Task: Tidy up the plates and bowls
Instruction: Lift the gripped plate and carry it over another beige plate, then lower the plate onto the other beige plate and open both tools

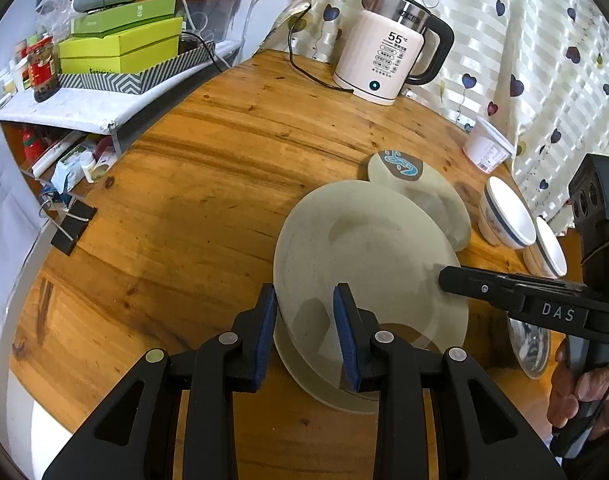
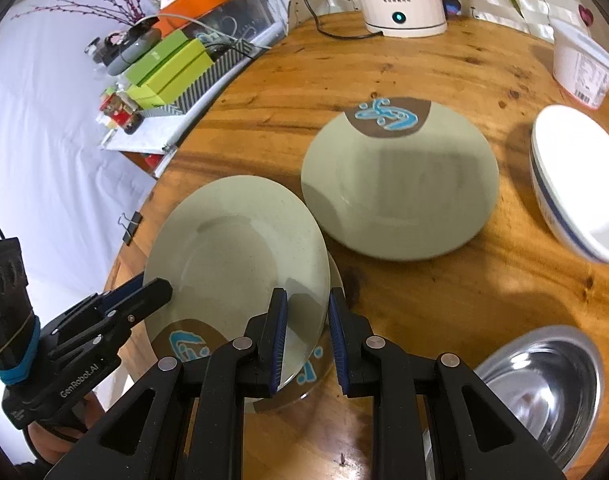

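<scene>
Left claw (image 1: 304, 330): clamped on the near-left rim of the held plate (image 1: 368, 256), tilted.
Right claw (image 2: 306, 336): pinched the same plate's right rim.
Second plate (image 2: 400, 184): flat on the table (image 2: 424, 300), up-right of both claws; right claw nearer.
Writing: kettle (image 1: 388, 60) read "55°C"; claws "DAS", "GenRobot.AI".

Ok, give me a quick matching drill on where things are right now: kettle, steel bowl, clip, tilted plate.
Things:
1. kettle
2. steel bowl
3. clip
4. tilted plate

Places:
a. gripped by left hand-held gripper and right hand-held gripper
b. left edge of the table
c. far side, by the curtain
d. near side, right of the right hand-held gripper

Pairs: 1-c, 2-d, 3-b, 4-a
</scene>
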The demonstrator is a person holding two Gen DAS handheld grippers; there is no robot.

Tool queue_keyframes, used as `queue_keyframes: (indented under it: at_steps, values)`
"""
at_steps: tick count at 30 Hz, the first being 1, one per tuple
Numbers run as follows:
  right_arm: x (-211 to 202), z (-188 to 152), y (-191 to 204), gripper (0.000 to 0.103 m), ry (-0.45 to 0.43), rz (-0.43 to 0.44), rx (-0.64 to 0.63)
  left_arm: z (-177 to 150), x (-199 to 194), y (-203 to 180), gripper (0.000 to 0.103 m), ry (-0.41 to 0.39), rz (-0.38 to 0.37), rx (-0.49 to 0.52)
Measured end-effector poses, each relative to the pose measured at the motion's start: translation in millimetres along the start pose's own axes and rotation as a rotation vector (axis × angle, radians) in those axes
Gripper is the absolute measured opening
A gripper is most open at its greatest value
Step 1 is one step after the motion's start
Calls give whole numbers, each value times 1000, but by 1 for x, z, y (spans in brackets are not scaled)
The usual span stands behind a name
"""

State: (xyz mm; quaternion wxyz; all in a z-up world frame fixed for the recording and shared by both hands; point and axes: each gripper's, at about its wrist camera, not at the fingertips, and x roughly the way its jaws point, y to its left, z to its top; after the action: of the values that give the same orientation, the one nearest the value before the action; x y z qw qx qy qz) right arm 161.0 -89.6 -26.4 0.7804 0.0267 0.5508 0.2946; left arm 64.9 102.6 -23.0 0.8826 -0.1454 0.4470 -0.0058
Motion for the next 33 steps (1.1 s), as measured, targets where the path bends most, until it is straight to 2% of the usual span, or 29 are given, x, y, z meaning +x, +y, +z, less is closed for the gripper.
queue_keyframes:
  at_steps: [21,33]
  values:
    - [8,-14,3,21,-7,-58,-38,-17,12,-5,30,25,43,21]
    - [8,-15,3,23,-18,-75,-53,-17,12,-6,30,23,38,22]
